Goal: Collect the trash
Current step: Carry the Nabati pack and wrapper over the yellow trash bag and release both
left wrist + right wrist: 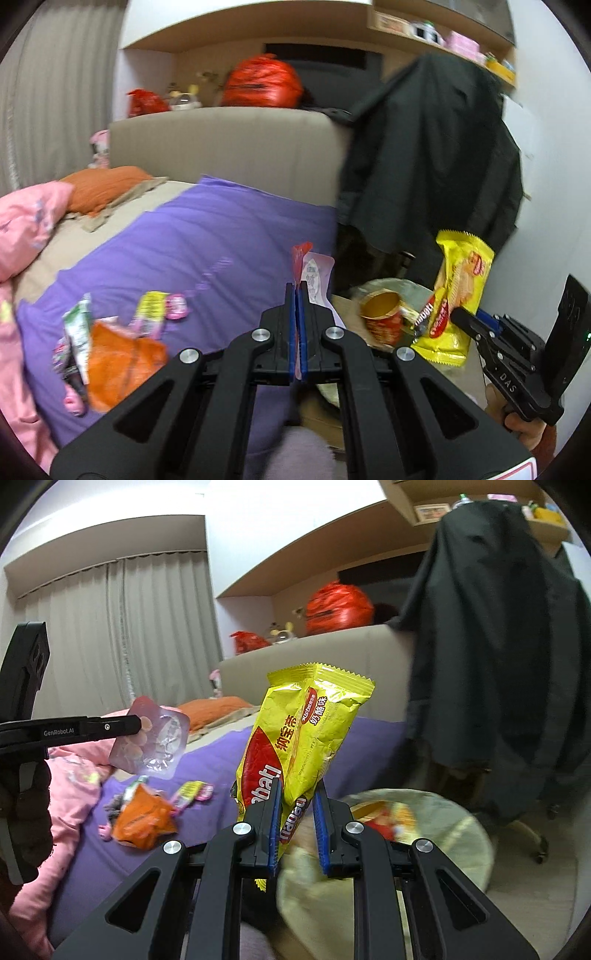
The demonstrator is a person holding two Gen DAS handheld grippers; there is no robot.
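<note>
My left gripper (298, 287) is shut on a thin silvery foil packet (317, 275) with a red tab, held up over the purple blanket (207, 236). From the right wrist view the same left gripper (139, 725) pinches that foil packet (155, 742) by its edge. My right gripper (298, 788) is shut on a tall yellow wafer wrapper (306, 723); the right gripper (460, 316) and the yellow wrapper (463, 284) also show at the right of the left wrist view. An orange wrapper (122, 362), a green-white wrapper (79, 325) and a yellow-pink wrapper (151, 310) lie on the blanket.
A red cup (382, 319) stands on a round pale-covered stand (447, 823) beside the bed. A black coat (436, 155) hangs over a chair at the right. A pink duvet (26, 221) and orange pillow (103, 188) lie at the left, red bags (262, 83) behind the headboard.
</note>
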